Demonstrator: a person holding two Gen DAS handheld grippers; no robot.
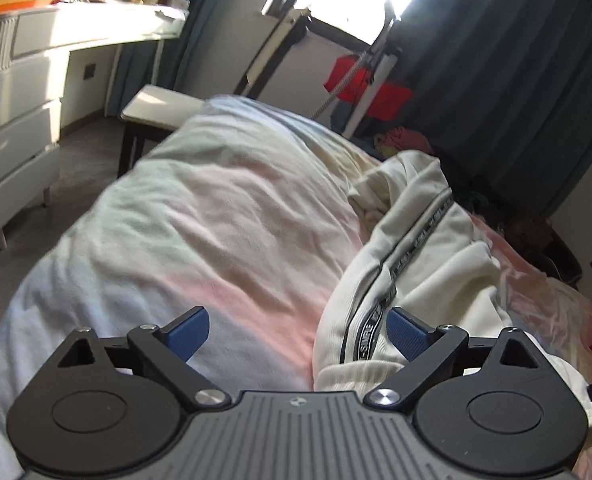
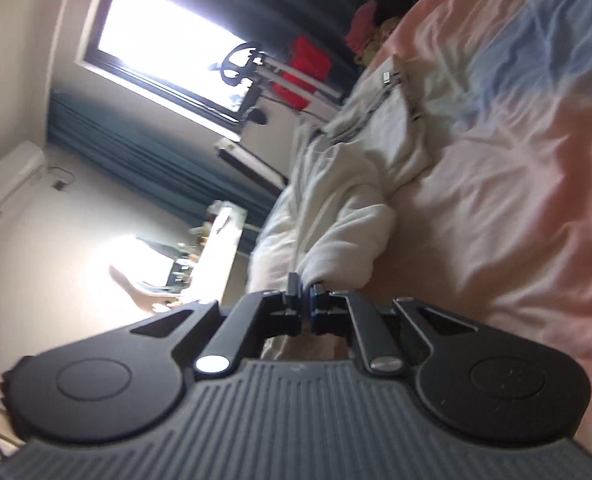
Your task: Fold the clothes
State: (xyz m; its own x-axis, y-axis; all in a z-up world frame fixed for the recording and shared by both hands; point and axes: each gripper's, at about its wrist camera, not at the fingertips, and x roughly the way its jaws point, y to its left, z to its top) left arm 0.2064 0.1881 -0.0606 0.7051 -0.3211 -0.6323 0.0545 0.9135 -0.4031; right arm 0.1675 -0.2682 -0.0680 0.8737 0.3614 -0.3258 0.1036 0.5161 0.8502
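Left claw (image 1: 297,334) wide, empty; right claw (image 2: 303,300) pinched, seemingly gripping white garment (image 2: 335,216) edge.

White garment (image 1: 415,248): lower hem hidden behind left claw (image 1: 297,334) body, far end cut by right frame edge. Right claw (image 2: 304,294): fabric edge between tips blurred, contact unclear. Desk (image 2: 220,240) clutter beyond it too small to identify.
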